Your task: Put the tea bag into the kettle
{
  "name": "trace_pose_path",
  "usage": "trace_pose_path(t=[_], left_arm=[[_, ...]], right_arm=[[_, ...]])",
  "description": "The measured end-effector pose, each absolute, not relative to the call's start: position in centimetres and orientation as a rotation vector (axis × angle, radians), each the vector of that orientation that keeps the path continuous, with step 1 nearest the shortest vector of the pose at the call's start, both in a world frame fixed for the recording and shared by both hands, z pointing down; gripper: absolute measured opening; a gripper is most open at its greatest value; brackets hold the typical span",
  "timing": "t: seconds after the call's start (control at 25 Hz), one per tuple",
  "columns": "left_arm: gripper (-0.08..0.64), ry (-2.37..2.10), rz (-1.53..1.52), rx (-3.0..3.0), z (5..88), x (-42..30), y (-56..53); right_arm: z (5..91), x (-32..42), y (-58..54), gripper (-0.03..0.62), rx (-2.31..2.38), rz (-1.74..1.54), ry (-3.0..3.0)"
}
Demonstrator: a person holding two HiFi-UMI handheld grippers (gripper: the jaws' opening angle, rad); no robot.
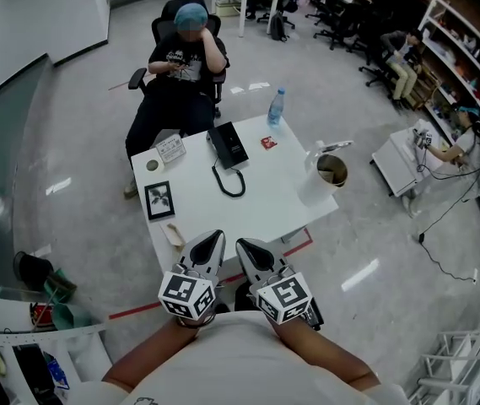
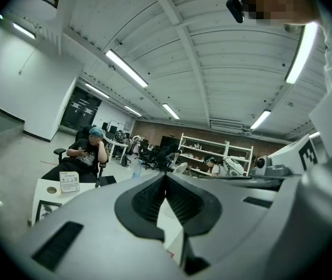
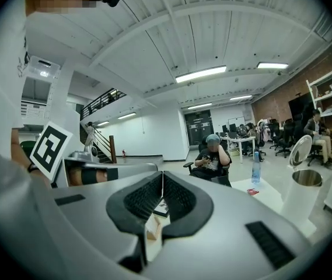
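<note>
The left tongs (image 1: 213,238) and the right tongs (image 1: 245,245) are both closed, ribbed black pads pressed together with nothing between them. They are held side by side close to the person's body, tips aimed at the near edge of the worktop (image 1: 261,197). Each carries a cube of square black-and-white markers behind smooth grey jaw shells.

The worktop is a plain white rectangle. The tea bag (image 1: 268,143) is a small, flat red packet lying on its far half, just right of a black telephone (image 1: 228,144) with a coiled cord. It is too small to tell which way its long axis runs. The kettle (image 1: 331,170) stands upright at the right edge, apart from the tea bag. It is a pale cylinder with a round mouth facing up and its lid tipped open. A clear plastic water bottle (image 1: 276,108) stands at the far corner, and a black-framed picture (image 1: 159,199) lies on the left.
</note>
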State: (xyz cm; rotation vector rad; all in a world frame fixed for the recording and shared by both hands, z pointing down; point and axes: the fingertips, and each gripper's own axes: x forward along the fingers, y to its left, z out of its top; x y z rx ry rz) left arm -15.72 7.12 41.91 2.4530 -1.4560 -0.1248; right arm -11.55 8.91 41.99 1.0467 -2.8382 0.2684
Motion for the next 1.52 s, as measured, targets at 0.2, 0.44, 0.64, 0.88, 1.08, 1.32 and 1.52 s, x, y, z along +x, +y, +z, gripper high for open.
trace_pose_path(t=[0.2,0.44,0.64,0.88,1.08,1.32,1.52], left_arm=[[0.008,-1.497,-0.132,2.439,41.8,-16.4,4.9],[0.009,-1.5,-0.1,2.411,43.1,-16.2,1.5],[0.009,-1.513,-0.061,2.409,43.7,-15.5,-2.4],[0.009,-1.498,-0.028,2.398,44.7,-13.5,-8.1],[0.008,-1.495,0.001,2.384,45.4,-11.8,-13.2],[0.009,-1.507,0.049,2.36,46.2,-10.9,-16.7],[0.009,-1.569,0.087,2.264,48.3,-12.7,-18.2]], right_arm=[[42.4,-11.9,6.5,0.012,1.023,0.285,-2.844],[43.5,-11.6,2.6,0.012,0.999,0.325,-2.839],[44.5,-10.4,-1.5,0.012,0.992,0.367,-2.825],[45.4,-8.3,-7.5,0.012,0.992,0.407,-2.824],[45.9,-6.1,-12.4,0.012,0.993,0.464,-2.826],[47.0,-4.8,-17.2,0.012,0.93,0.526,-2.828],[48.5,-5.1,-20.1,0.012,0.884,0.601,-2.814]])
